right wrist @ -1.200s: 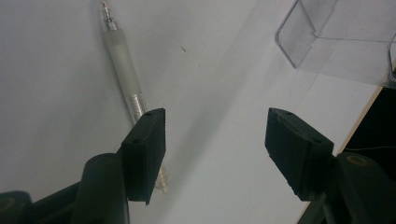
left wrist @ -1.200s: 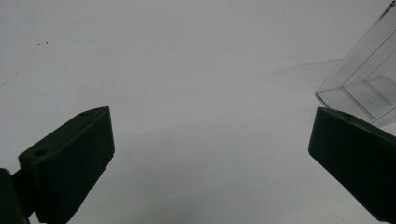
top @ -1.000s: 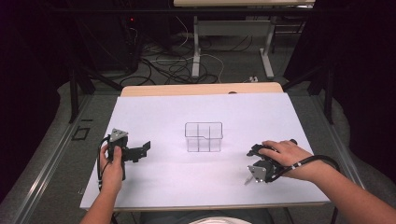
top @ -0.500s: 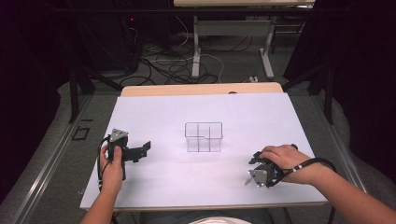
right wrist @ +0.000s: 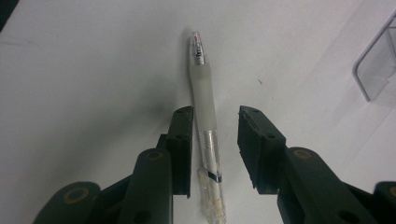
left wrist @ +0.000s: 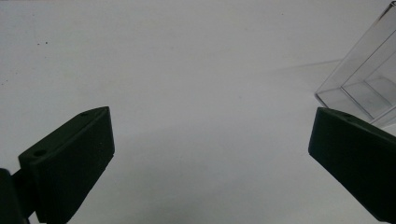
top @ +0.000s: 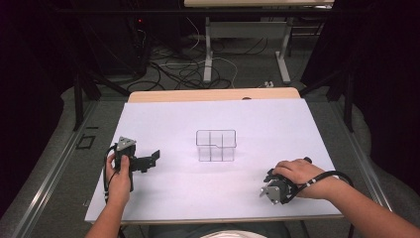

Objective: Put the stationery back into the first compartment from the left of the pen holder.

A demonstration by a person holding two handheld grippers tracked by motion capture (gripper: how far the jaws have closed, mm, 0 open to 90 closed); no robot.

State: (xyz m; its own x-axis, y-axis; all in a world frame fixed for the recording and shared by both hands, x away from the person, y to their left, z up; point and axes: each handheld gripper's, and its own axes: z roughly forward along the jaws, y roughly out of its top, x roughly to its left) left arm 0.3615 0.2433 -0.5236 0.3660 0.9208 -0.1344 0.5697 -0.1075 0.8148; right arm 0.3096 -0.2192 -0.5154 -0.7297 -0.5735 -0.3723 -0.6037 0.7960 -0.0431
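A: Pen [right wrist: 204, 116], one item: lying flat on the white worktop [top: 247, 124], between the jaws of my right tongs [right wrist: 215, 140], near the front right edge.

B: Grip state?

A: Right tongs have just been closing; one jaw sits beside the barrel, the other is apart from it, so nothing is clamped yet. Left tongs [left wrist: 210, 154] wide, holding nothing, near the clear divided box [top: 216, 145].

B: Handling?

A: I judge it light, stiff, smooth plastic, likely to roll or slip. I'd take it on the frosted sleeve, mid-barrel.
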